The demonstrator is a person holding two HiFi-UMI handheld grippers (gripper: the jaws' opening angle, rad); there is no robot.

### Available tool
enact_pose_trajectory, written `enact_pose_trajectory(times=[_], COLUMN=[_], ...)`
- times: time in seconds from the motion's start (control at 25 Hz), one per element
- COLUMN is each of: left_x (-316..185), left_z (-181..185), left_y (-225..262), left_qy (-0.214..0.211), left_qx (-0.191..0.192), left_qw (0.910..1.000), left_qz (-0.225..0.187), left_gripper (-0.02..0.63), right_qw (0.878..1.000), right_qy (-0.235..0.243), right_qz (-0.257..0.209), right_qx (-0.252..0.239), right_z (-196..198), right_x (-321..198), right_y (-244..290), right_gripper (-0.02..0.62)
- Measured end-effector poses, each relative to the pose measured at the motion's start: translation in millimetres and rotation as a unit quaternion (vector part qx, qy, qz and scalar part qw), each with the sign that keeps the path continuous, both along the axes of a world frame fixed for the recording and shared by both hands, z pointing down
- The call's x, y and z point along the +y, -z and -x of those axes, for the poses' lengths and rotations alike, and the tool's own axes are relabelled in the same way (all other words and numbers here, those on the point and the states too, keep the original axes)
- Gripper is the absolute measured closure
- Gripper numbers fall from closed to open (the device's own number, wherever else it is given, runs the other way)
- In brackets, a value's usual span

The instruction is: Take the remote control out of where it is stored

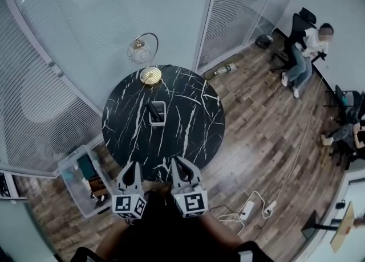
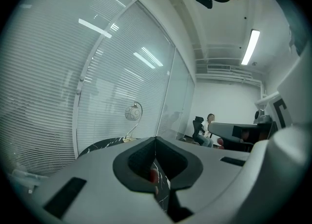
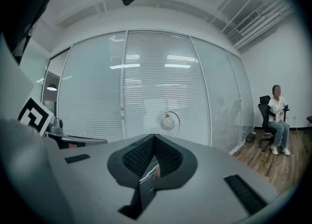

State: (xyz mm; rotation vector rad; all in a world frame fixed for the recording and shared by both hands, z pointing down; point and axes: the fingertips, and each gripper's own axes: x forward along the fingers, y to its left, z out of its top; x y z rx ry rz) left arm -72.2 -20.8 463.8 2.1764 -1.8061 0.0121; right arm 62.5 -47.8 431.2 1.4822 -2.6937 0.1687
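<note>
A dark remote control [image 1: 154,110] stands upright in a small white holder [image 1: 158,119] near the middle of the round black marble table [image 1: 194,124]. My left gripper [image 1: 132,168] and right gripper [image 1: 180,164] hover side by side over the table's near edge and point toward the holder, well short of it. Both are shut with nothing in them. In the left gripper view the jaws [image 2: 155,140] meet at the tip; in the right gripper view the jaws [image 3: 154,137] also meet. The holder is hidden in both gripper views.
A gold lamp with a globe shade [image 1: 142,54] stands at the table's far edge. Curved glass walls with blinds rise behind it. A clear plastic bin [image 1: 84,180] sits on the floor at the left; a power strip and cables [image 1: 249,207] lie at the right. People sit on chairs [image 1: 302,50] far right.
</note>
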Motion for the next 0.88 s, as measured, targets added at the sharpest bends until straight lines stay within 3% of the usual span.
enact_pose_trajectory(times=[0.32, 0.6, 0.88], left_x=[-39, -77, -123], left_z=[10, 26, 34], left_y=[-12, -42, -74], left_qy=[0.010, 0.009, 0.020], left_qx=[0.004, 0.020, 0.012], left_qw=[0.9998, 0.9981, 0.9970], left_qz=[0.018, 0.058, 0.074], left_gripper=[0.597, 0.597, 0.595], right_qw=[1.000, 0.999, 0.998], right_qy=[-0.011, -0.031, -0.034], right_qz=[0.016, 0.020, 0.044], right_qx=[-0.002, 0.001, 0.002], right_z=[-1, 7, 11], right_x=[-32, -54, -74], right_y=[-8, -18, -36], right_gripper=[0.594, 0.594, 0.594])
